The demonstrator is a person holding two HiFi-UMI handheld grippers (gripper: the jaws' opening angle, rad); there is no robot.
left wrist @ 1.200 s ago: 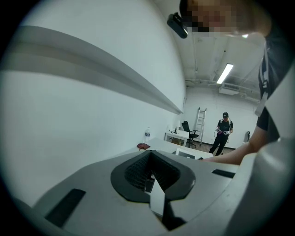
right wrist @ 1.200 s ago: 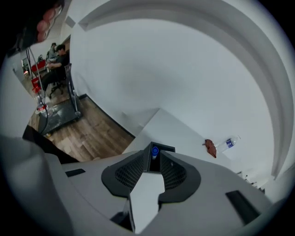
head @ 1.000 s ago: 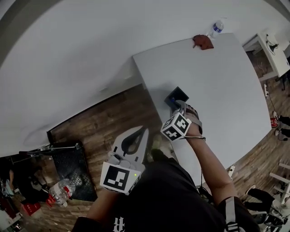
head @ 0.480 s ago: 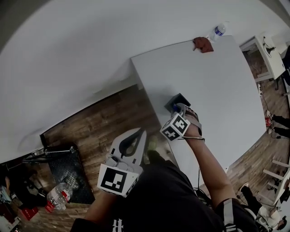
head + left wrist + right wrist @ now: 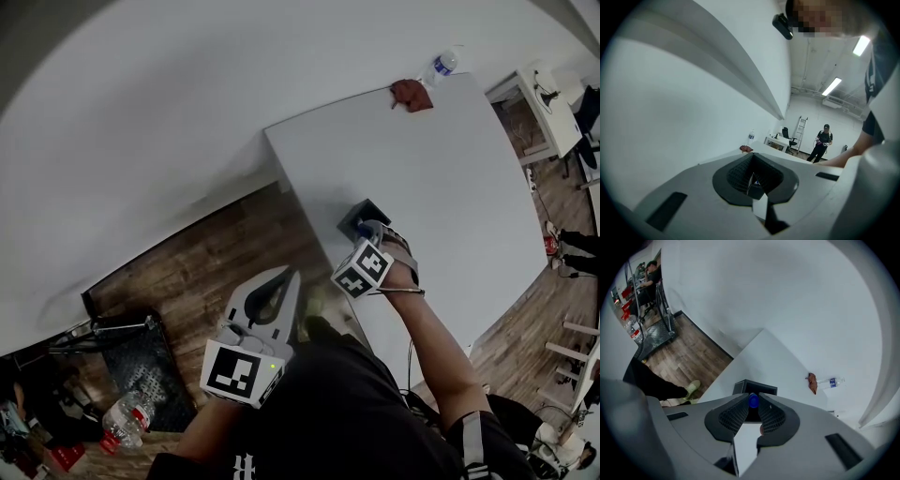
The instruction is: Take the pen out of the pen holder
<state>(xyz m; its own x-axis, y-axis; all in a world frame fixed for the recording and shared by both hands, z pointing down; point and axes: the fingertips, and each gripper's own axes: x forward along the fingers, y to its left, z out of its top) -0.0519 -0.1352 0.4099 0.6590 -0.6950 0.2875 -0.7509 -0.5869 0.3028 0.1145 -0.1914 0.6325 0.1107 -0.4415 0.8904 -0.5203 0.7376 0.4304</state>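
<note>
While the right gripper (image 5: pixel 753 405) clamps the blue pen (image 5: pixel 753 399) in the holder (image 5: pixel 763 388) on the table (image 5: pixel 450 178), the left gripper (image 5: pixel 751 182) hangs beside the table. Its jaws are pressed together, empty.

no words or numbers can be read. the water bottle (image 5: pixel 442 66) label is a blue blur — the shirt (image 5: pixel 328 412) print is too small to read.

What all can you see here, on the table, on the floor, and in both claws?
table: one, white, centre right
pen holder: one, black, near the table's left edge
pen: one, blue cap, at the pen holder's mouth
cloth: one, reddish brown, far table corner
water bottle: one, clear, by the cloth
floor bottle: one, clear, lower left on the wood floor
left claw: grey, shut, empty, over the floor
right claw: grey, shut on the pen
</note>
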